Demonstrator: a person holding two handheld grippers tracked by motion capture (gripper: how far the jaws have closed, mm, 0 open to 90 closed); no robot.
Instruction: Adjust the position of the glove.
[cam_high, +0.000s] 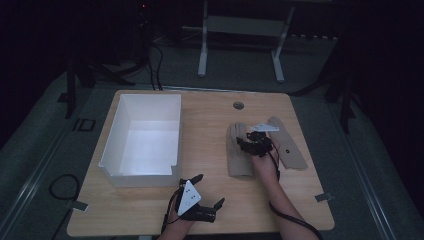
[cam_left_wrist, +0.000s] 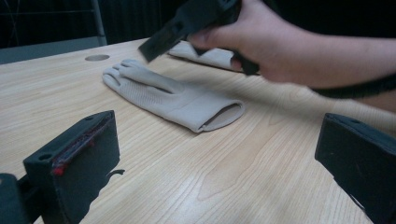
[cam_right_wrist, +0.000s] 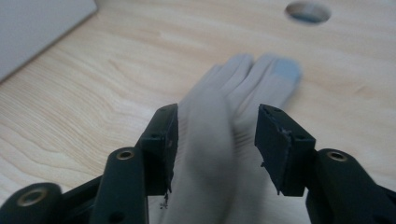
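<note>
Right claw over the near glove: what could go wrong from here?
1. The right claw stands open astride the near glove, whose flat, limp fabric a pinch might slide over or catch only partly.
2. The second glove lies close beside it, so a sweep might drag it along.
3. The white box sits across the table, so a loose grip could drop the glove on the way.

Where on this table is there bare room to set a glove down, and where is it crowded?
Bare wood lies between the white box and the near glove, and along the near edge between the left gripper and the table's right corner. Crowded: the right half, where the right gripper hovers open over the near glove beside the second glove.
</note>
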